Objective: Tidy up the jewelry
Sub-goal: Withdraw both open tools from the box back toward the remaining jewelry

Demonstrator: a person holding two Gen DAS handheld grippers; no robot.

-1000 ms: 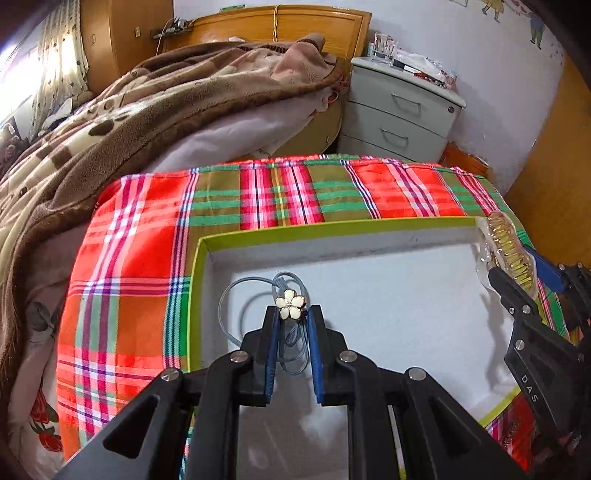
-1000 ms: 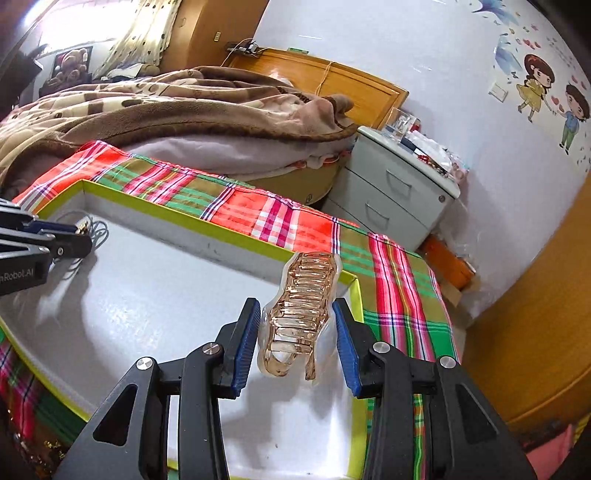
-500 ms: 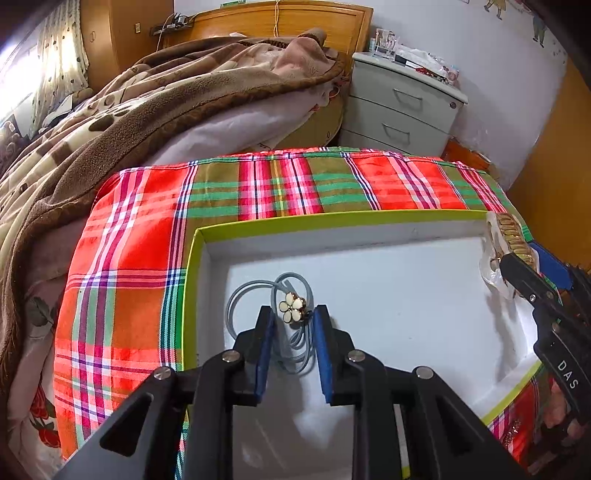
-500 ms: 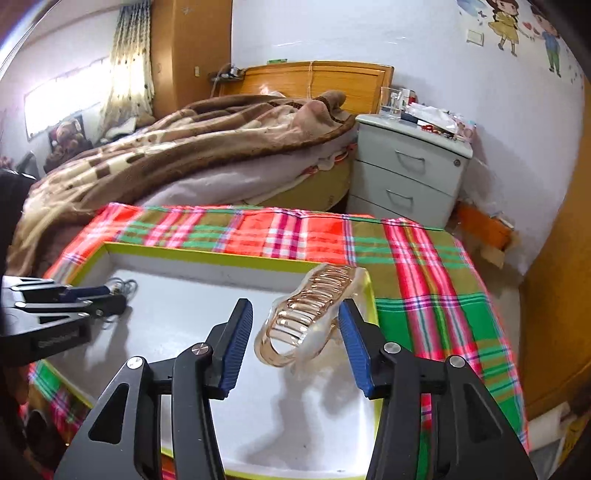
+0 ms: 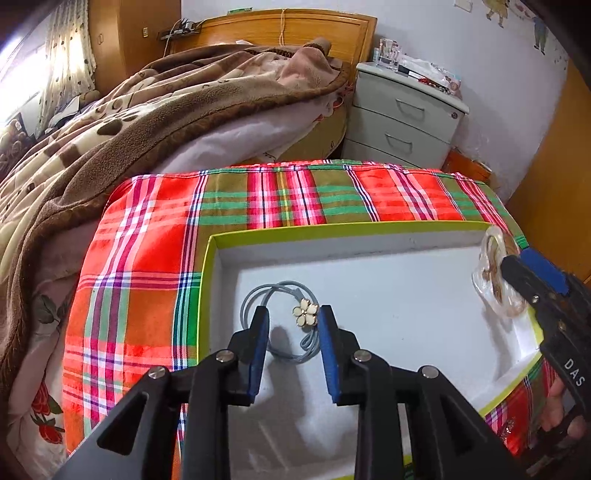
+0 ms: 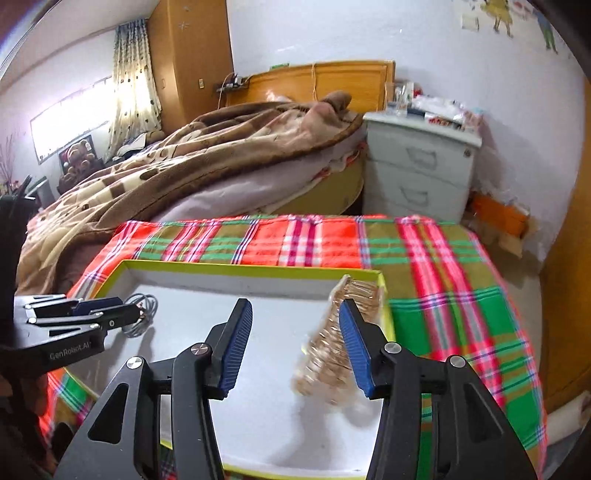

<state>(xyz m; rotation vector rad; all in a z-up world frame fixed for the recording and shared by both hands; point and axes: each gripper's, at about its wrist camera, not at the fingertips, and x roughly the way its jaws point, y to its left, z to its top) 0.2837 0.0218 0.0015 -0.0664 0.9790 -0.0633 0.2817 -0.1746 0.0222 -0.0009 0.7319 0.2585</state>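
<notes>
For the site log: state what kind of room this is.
A home bedroom, most likely: a wooden-headboard bed under a brown patterned blanket, a pale grey two-drawer nightstand, and cartoon wall stickers.

Left gripper (image 5: 290, 325) jaws, just opening, straddle grey hair tie (image 5: 273, 295) with cream flower charm (image 5: 306, 312) inside white tray (image 5: 369, 229). Pads clear of it. Right gripper (image 5: 532, 273) at tray's right edge beside gold hair claw (image 5: 493, 280).
</notes>
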